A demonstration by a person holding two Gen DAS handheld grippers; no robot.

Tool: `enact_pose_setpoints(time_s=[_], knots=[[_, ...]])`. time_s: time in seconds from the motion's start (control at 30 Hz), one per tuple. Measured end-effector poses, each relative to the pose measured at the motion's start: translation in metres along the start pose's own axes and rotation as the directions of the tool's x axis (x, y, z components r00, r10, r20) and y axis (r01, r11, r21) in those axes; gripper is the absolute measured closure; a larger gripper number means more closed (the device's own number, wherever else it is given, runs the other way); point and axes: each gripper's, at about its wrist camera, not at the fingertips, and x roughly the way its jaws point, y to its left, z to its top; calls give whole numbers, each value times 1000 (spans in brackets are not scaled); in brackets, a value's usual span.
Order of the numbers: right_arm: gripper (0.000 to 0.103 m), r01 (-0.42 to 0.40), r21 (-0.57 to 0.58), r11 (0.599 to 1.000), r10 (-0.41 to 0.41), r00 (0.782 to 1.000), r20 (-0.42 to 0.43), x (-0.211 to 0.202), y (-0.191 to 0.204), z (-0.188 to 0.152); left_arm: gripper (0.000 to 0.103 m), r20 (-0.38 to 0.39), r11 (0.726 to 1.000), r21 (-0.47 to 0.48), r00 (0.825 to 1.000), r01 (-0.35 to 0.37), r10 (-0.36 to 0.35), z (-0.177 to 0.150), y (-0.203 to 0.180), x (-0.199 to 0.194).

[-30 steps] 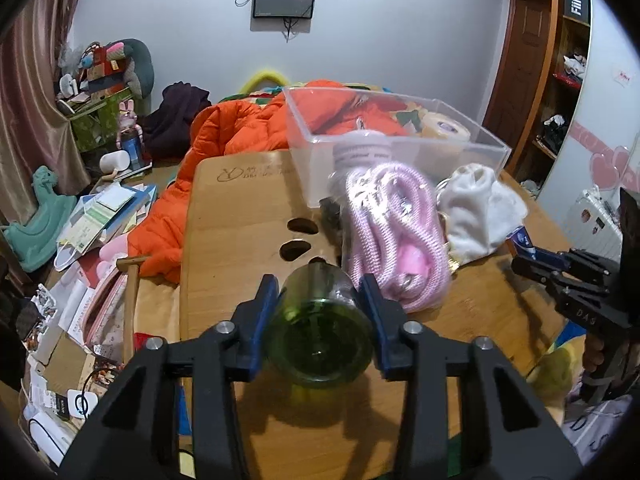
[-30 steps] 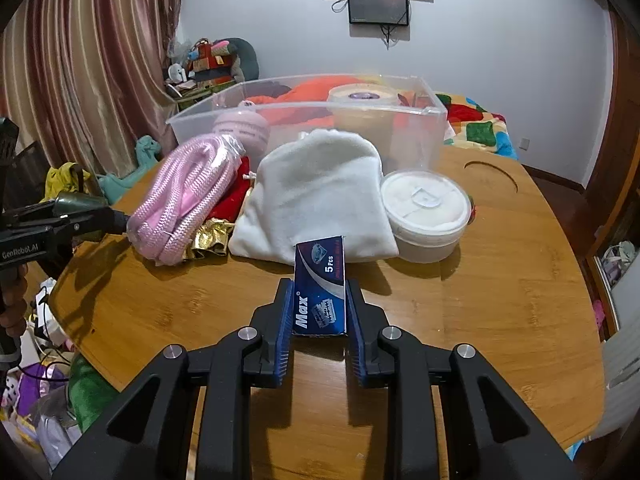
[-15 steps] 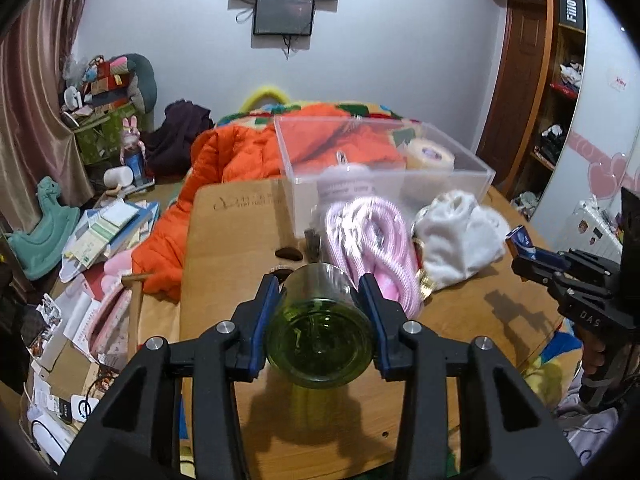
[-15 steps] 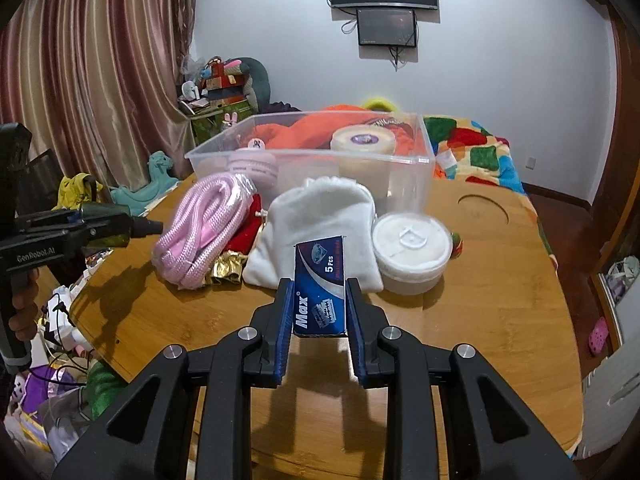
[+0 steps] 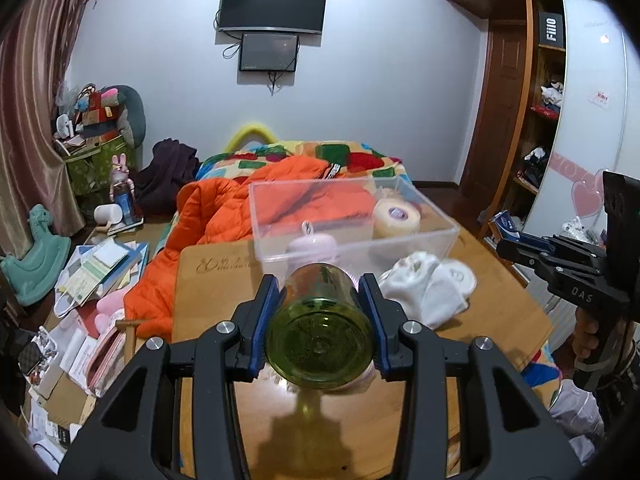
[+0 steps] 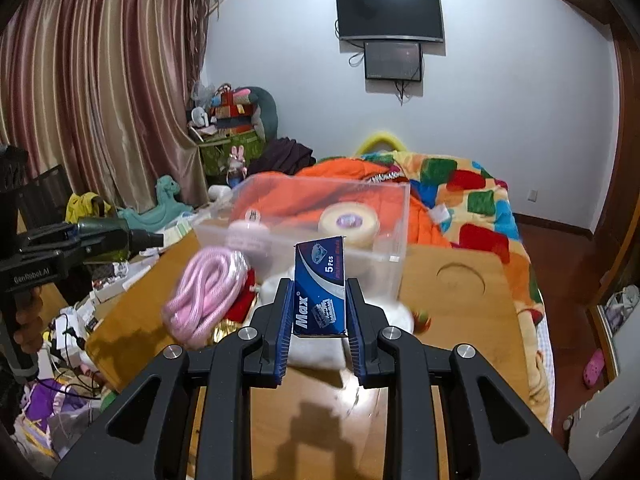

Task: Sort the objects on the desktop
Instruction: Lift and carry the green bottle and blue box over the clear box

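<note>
Both tongs hang loaded above the wooden surface (image 6: 460,320), short of the clear bin (image 5: 440,232) at its far edge. The left tongs (image 5: 320,312) clamp a green glass jar (image 5: 320,340) by its round sides, base toward the camera; a smooth, curved wall could slide out if the tongs tilt further down. The right tongs (image 6: 318,308) pinch an upright blue blade box (image 6: 320,288) low on its narrow sides, so it may pivot. The pink rope (image 6: 208,300), apparently blurred, lies below beside a white cloth (image 5: 424,292); a tape roll (image 6: 350,222) sits inside the bin.
</note>
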Motion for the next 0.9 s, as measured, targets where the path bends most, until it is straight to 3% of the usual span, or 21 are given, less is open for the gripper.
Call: enact_pose_setpoints(time_s=[0.3,0.9], knots=[[81,-24,15,1000,24,1000,9,13,-11,27,62,32,1000,-15,999,21,-20,33,2,15],[81,-120,12,993,120,990,-76,107,14,73,62,-5,999,-35,1000,14,-14,75,21,89]])
